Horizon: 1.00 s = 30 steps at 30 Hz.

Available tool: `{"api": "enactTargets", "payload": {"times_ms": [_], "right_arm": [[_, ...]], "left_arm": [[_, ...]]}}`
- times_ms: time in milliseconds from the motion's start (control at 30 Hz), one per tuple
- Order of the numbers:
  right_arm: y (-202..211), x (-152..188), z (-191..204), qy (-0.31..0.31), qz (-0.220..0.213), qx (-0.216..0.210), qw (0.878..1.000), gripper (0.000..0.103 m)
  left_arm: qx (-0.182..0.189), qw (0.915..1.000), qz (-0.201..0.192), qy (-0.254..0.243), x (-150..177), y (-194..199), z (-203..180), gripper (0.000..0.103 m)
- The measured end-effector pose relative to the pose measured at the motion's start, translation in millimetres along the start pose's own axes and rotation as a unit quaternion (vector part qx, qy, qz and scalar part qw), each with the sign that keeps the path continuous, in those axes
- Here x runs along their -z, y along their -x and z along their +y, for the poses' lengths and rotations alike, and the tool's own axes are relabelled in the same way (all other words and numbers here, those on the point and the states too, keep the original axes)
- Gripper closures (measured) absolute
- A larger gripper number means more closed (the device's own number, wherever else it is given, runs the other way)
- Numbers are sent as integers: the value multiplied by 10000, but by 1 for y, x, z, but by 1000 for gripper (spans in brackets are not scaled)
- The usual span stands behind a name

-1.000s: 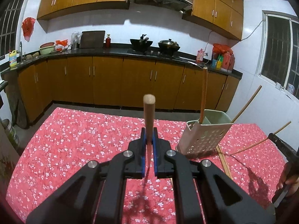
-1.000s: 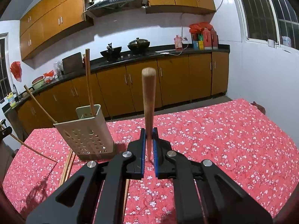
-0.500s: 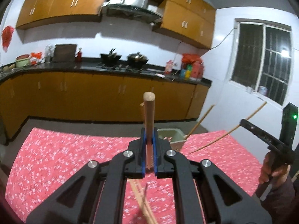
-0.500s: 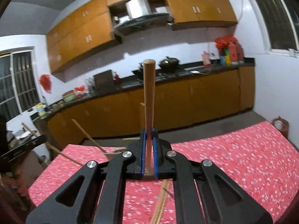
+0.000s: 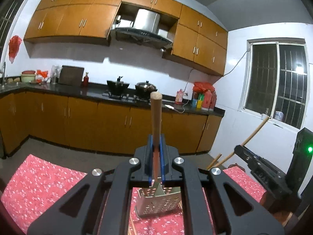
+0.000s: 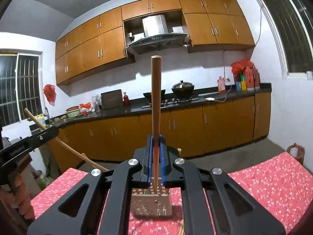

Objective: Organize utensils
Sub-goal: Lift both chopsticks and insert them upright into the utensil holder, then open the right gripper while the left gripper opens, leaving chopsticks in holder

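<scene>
My left gripper [image 5: 156,157] is shut on a wooden chopstick [image 5: 156,117] that stands upright between the blue pads. Its lower tip points into the perforated utensil holder [image 5: 159,203] just below. My right gripper [image 6: 156,156] is shut on another wooden chopstick [image 6: 156,98], also upright, with its tip over the same holder [image 6: 151,203]. Each gripper shows in the other's view: the right one [image 5: 260,168] at the right, the left one [image 6: 29,143] at the left. More chopsticks [image 5: 131,225] lie on the cloth beside the holder.
The table has a red floral cloth [image 5: 43,186]. Behind it runs a kitchen counter [image 5: 97,96] with a stove, pots and bottles above brown cabinets. A barred window [image 5: 277,82] is at the right. A small stool [image 6: 295,150] stands past the table's right edge.
Both grippers have risen and tilted up, bringing their chopsticks together over the holder. The holder has moved from the side of each view to directly under the fingers.
</scene>
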State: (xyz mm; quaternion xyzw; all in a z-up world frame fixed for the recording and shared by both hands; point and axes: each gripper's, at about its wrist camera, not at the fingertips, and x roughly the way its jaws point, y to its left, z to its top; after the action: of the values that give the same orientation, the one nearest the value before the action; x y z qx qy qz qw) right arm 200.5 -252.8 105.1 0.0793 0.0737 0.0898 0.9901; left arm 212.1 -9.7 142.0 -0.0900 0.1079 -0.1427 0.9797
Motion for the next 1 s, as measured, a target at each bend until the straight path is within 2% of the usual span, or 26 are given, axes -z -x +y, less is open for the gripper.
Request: {"api": "enactTargets", "payload": {"times_ms": [133,433,900,1000], "right_arm": [[-22,11,6,88,164,29,9998,95],[-51,40,2,67,877,-49,9961,95],[-66,55,6,108,1259,-5,9920,95],[-64,54,7,108,1245,14,9922,92]], "left_arm": [[-66,9999,104,-22,14,-18,-1,96],[-66,9981,615,12,42,-55,11,96],[-59,9947,1020,126,62,-81,24,96],[-35,9946,1022,164,63,-80,25,92]]}}
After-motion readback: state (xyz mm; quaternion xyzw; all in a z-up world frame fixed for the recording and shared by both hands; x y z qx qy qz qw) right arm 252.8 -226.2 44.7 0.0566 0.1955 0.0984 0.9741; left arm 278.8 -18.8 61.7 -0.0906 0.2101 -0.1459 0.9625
